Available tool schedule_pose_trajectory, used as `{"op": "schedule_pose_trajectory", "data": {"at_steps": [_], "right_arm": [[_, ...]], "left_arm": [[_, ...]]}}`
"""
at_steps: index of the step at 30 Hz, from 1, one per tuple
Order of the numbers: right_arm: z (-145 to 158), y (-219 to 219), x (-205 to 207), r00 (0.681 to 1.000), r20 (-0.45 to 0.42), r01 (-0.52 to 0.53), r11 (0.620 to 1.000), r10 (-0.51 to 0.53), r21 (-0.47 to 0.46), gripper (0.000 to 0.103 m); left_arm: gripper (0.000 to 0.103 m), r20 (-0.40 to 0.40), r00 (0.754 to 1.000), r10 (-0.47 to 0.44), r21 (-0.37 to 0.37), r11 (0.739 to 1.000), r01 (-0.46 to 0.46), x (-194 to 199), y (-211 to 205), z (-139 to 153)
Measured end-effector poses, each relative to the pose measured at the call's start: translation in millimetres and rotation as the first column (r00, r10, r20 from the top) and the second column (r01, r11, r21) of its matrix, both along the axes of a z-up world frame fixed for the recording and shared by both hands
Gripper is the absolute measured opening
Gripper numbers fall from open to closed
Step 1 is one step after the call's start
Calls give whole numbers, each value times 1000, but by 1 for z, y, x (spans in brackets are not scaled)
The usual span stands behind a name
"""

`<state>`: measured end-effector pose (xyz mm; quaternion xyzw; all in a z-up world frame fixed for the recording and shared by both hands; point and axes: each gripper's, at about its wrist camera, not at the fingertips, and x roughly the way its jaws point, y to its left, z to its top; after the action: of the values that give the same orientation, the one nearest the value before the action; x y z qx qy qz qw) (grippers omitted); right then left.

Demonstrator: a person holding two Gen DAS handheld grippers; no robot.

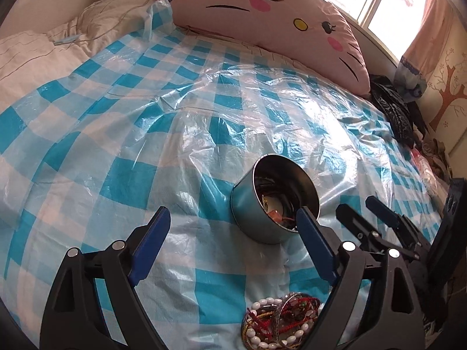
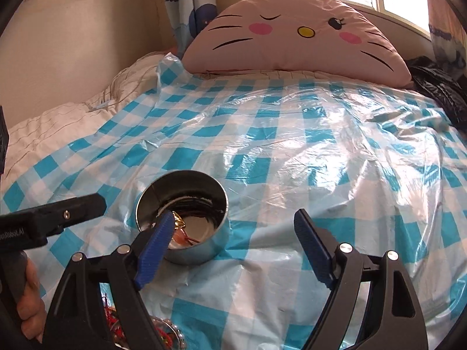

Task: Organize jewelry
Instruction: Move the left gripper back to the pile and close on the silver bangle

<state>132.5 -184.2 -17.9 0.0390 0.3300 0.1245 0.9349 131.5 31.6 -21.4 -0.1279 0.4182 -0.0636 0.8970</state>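
Note:
A round steel tin (image 1: 271, 201) stands on the blue-checked plastic sheet, with a few dark cords and a gold and orange piece inside. My left gripper (image 1: 233, 215) hovers open just short of it, its right finger in front of the tin's rim, nothing between the pads. A pile of jewelry (image 1: 277, 323) with white beads and red cords lies below it. In the right wrist view the same tin (image 2: 184, 218) sits ahead and left. My right gripper (image 2: 233, 224) stands open and holds nothing. Part of the jewelry pile (image 2: 166, 332) shows under its left finger.
A pink cat-face cushion (image 2: 292, 32) leans at the head of the bed under a window. White bedding (image 1: 43, 49) lies bunched at the left. A black bag (image 1: 394, 108) and clutter sit at the right edge. A hand (image 2: 29, 300) holds the left gripper's handle.

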Motion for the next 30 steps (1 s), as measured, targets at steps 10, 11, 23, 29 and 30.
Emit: {"op": "schedule_pose_trajectory", "data": {"at_steps": [10,11,23,29,30], "right_arm": [[-13,-47,-35,993,-76,101,991,-95,87,81],[-13,-49,-37,992,-77,104,990,-97,92,81],[-19,-48,-43,991,-93,101,990,-92,94,81],[-21,-48,-42,991,-97,99,991,-90,95,81],[-22,-48,-42,991,-98,99,991,-90,94,81]], "left_arm": [[82,-47,964,-262,162,950,266,-35,-34,-8],[79,-51,957,-287,184,939,291,-38,-38,-9],[48,-102,880,-463,237,848,474,-59,-64,-21],[28,-131,865,-484,178,847,501,-55,-64,-28],[23,-137,861,-489,167,846,507,-54,-64,-29]]}}
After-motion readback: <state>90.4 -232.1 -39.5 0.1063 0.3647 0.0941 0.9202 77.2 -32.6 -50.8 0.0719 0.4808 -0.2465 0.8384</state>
